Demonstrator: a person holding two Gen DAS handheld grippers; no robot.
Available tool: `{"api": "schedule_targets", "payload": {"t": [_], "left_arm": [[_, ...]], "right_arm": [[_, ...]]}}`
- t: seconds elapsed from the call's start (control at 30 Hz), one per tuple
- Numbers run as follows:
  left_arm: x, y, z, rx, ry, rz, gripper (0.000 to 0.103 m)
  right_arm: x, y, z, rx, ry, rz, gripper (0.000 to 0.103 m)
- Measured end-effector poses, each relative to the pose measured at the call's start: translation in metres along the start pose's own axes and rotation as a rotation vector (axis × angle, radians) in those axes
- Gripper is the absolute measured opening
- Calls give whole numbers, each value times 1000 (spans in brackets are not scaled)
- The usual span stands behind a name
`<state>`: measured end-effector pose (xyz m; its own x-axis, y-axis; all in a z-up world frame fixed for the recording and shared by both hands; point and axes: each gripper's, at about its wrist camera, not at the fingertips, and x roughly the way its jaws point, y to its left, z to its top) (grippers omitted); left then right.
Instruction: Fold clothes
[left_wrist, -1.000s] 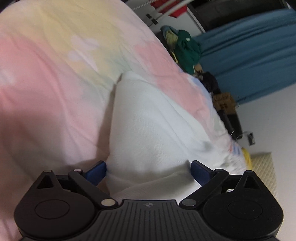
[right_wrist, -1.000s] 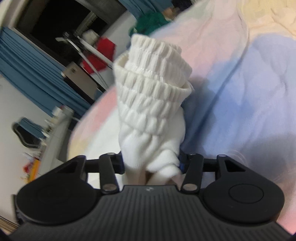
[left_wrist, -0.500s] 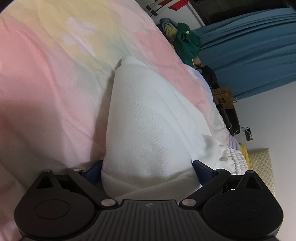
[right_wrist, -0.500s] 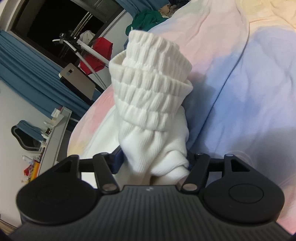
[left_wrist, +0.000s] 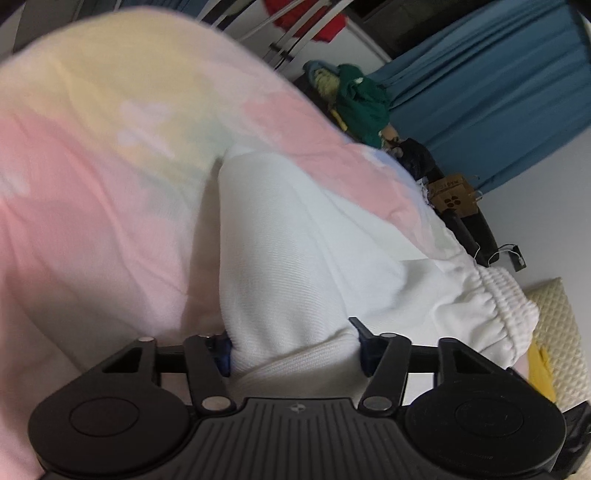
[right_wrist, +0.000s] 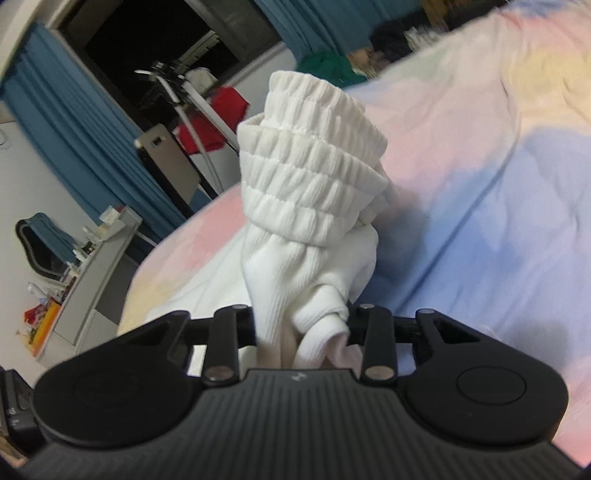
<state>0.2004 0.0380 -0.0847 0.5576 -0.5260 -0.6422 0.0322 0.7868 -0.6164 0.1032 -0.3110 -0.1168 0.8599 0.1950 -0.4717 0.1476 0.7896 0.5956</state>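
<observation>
- Left wrist view: the left gripper is closing its jaws on a thick fold of the white garment, whose cloth is filling the gap from one blue pad to the other.
- The garment is stretching away from that gripper across the pastel bedspread, its gathered elastic band bunching at the right.
- Past the bed's edge, a green cloth is lying on a pile beside the blue curtain, with a cardboard box below it.
- Right wrist view: the right gripper is closing too, its jaws pinching a ribbed bunch of the same garment, whose ruched band is standing upright above the fingers.
- Beyond it, the bedspread is showing pink and blue patches; a red cloth is hanging on a rack by the curtain, and a grey desk is sitting at the left.
</observation>
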Motion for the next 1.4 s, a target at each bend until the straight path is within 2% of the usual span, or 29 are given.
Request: {"api": "schedule_targets", "payload": {"t": [0.2,0.33,0.47,0.57,0.67,0.77,0.83,0.93,1.0,1.07,1.13,1.23,1.4], "left_arm": [[-33,-47,1,60,-54,-34,55],[-30,-100,11,102,-87,-71,55],[-1,-167,37,149,-127,-138,56],[38,-224,64,176,-118,-187,56],[85,-273,76,239,-115,-226,56],[142,-311,72,306,-102,-229,56],[184,-327,65,324,-69,-213,56],[245,-330,53,337,-10,-175,56],[282,-322,41,347,38,-127,56],[306,-312,25,412,63,-57,60],[313,-299,14,463,48,-48,64],[311,-290,13,418,54,-79,65],[286,-298,8,471,66,-51,72]], "right_arm": [[-31,1,33,31,-97,100,34],[-51,-5,72,35,-179,120,34],[-65,-25,121,56,-290,122,34],[-68,-51,157,59,-382,100,34],[-56,-99,185,142,-445,114,34],[-39,-154,201,211,-470,90,34],[-25,-190,202,242,-476,56,34],[1,-233,184,296,-442,-8,34],[19,-255,167,331,-375,-74,35],[34,-275,146,416,-310,-119,37],[41,-284,131,452,-306,-122,40],[44,-285,125,442,-314,-126,48],[28,-277,128,545,-222,-204,64]]}}
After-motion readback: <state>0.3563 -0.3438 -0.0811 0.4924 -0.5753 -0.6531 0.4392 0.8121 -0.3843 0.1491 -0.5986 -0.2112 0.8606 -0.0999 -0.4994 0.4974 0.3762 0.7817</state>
